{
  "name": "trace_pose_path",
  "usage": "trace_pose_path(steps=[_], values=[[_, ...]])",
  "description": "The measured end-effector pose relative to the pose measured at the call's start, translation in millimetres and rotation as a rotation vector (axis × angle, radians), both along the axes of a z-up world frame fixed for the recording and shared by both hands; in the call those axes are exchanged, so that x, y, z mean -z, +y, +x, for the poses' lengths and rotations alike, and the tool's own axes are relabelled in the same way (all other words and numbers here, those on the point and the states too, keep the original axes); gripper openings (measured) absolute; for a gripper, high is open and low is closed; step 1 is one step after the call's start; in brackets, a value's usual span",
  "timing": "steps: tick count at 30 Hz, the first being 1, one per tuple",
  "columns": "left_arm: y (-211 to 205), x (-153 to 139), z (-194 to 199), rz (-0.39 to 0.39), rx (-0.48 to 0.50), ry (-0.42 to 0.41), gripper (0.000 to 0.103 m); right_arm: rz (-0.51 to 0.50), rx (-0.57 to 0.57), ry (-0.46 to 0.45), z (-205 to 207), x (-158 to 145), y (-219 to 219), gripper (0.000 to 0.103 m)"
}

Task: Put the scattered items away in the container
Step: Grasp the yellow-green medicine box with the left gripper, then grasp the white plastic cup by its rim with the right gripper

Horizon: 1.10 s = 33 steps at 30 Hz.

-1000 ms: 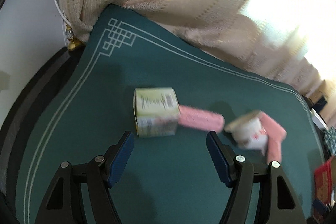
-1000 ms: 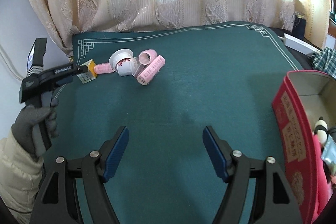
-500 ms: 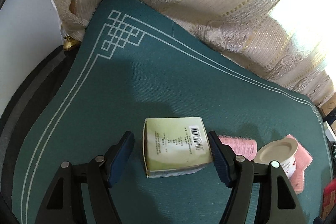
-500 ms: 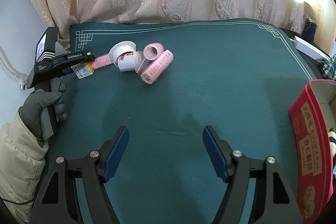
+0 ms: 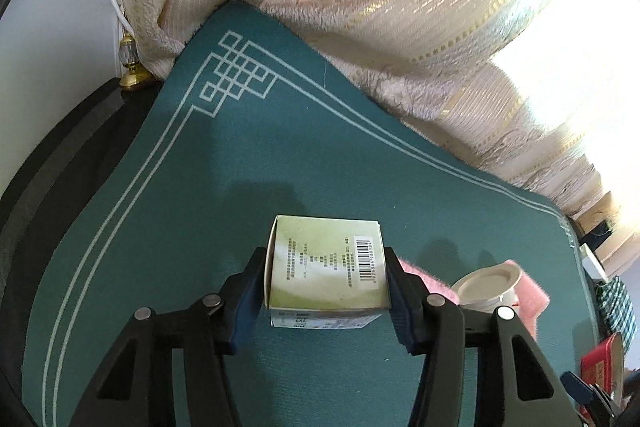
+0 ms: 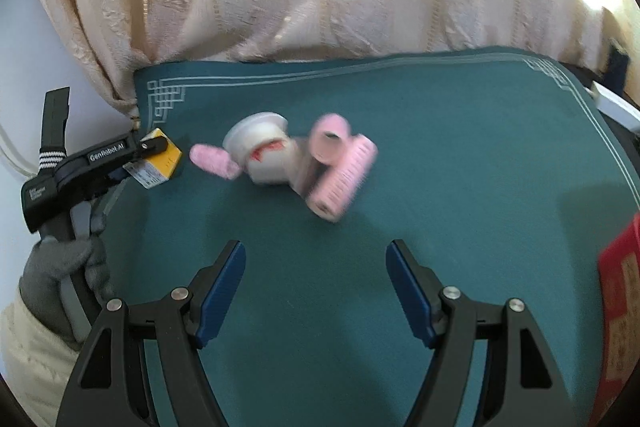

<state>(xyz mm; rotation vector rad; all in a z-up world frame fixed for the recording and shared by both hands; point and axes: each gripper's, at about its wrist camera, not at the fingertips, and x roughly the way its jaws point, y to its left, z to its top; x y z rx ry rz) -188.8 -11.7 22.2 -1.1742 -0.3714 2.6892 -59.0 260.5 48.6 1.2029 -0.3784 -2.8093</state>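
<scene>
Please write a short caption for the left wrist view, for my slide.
Left gripper closing on a small box on the green cloth, pink rollers and a white cup beside it.

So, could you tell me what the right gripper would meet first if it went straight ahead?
Probably bare green cloth: the right gripper is open and angled down at it. The pink rollers lie farther on, though depth is unclear.

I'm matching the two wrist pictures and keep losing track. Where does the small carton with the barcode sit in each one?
Left wrist: the small carton sits low in the centre, between the closing jaws of the left gripper, pads at its sides.
Right wrist: at the left edge, its yellow end pokes out past that gripper's tip.
Shared landmark: the white cup lying on its side just right of the carton.
</scene>
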Motion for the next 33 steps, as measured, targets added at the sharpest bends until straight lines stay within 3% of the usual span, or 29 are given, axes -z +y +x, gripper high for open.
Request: trace_pose_path(steps=[4, 8, 11, 17, 20, 22, 28, 33], values=[[-4, 1, -2, 0.013, -0.006, -0.007, 0.057, 0.079, -0.066, 0.049, -29, -8, -24, 0.079], [-12, 4, -5, 0.026, -0.023, -0.023, 0.057, 0.277, -0.131, 0.097, -63, -9, -51, 0.079], [-18, 3, -8, 0.039, -0.035, -0.033, 0.057, 0.394, -0.194, 0.08, -85, -1, -65, 0.079], [-22, 3, -13, 0.046, -0.046, -0.046, 0.057, 0.474, -0.285, 0.02, -114, 15, -79, 0.079], [-20, 3, -14, 0.039, -0.039, -0.049, 0.057, 0.465, -0.292, -0.005, -124, 19, -80, 0.078], [-17, 4, -14, 0.033, -0.032, -0.05, 0.057, 0.436, -0.283, -0.026, -127, 20, -77, 0.056], [-11, 7, -13, 0.021, -0.017, -0.052, 0.057, 0.278, -0.227, -0.003, -107, 7, -55, 0.056], [-5, 5, -10, 0.009, 0.0, -0.043, 0.057, 0.171, -0.229, 0.032, -67, -9, -45, 0.056]])
